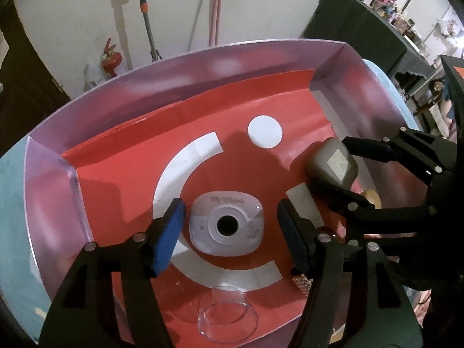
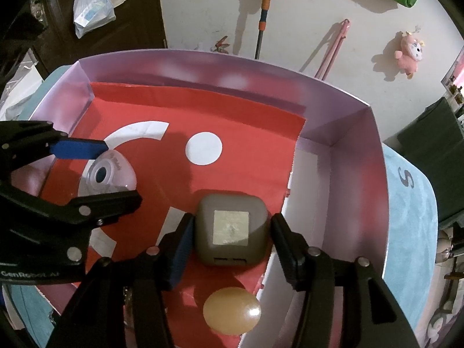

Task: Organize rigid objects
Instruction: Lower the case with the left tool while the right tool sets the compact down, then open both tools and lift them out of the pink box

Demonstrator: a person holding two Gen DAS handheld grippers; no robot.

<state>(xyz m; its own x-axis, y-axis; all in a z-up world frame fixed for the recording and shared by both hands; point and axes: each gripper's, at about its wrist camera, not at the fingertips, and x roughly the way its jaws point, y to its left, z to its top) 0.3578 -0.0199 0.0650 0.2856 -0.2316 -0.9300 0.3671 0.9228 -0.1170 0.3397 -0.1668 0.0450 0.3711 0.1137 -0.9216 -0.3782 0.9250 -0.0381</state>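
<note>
Through the left wrist view, my left gripper (image 1: 229, 229) stands released, its blue pads either side of the pale rounded plastic disc with a dark centre hole (image 1: 226, 225), flat on the red paper lining the pink-walled box (image 1: 185, 72).

Through the right wrist view, my right gripper (image 2: 230, 239) is unclenched around the grey rounded-cube charger (image 2: 231, 229); an amber egg-shaped ball (image 2: 231, 311) lies nearer. I should lift straight, clearing both.

A red liner (image 2: 237, 121) marked with white arcs and a white dot (image 2: 204, 148) is seen in the pale lilac box (image 2: 353, 133). A grey cube (image 2: 231, 229) and an amber ball (image 2: 231, 311) are shown.
</note>
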